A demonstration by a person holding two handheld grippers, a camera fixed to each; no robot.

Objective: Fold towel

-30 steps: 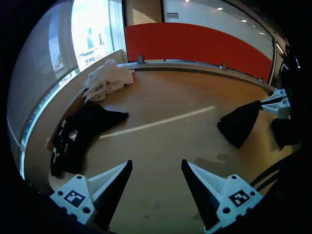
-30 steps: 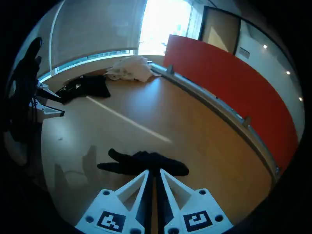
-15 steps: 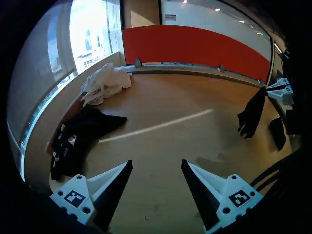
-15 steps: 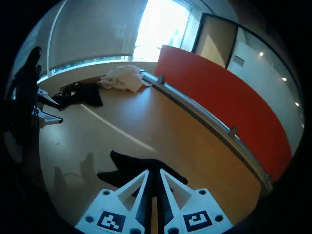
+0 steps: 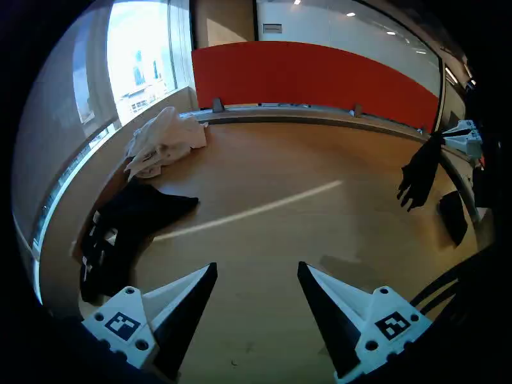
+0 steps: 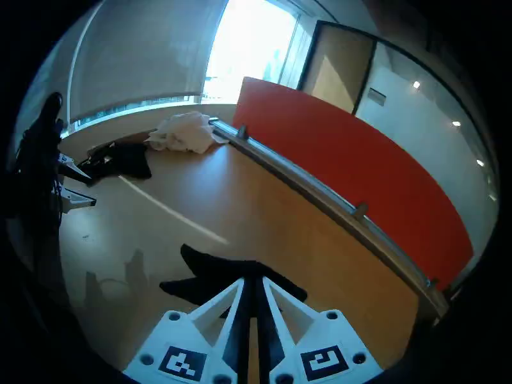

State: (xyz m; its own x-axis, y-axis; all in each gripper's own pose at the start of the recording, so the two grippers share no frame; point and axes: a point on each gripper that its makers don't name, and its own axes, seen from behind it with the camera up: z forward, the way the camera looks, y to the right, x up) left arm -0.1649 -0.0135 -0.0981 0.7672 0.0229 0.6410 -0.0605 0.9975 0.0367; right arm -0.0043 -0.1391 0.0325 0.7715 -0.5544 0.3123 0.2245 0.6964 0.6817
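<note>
A small black towel (image 6: 221, 278) hangs from my right gripper (image 6: 255, 285), whose fingers are shut on its edge. In the left gripper view the same black towel (image 5: 419, 176) dangles above the wooden table (image 5: 275, 173) at the far right, held by the right gripper (image 5: 451, 136). My left gripper (image 5: 256, 272) stands open low over the table with nothing between its fingers. The left gripper (image 6: 83, 187) also appears at the left edge of the right gripper view, held by a dark-sleeved arm.
A pile of white cloth (image 5: 163, 137) lies at the table's far left corner by the window. A heap of black cloth (image 5: 125, 227) lies nearer on the left. A red partition (image 5: 313, 70) with a metal rail borders the far edge. Another dark piece (image 5: 453, 216) lies at the right.
My right gripper has lifted the black towel off the table, so it now hangs free. My left gripper has stayed open and shifted only slightly.
</note>
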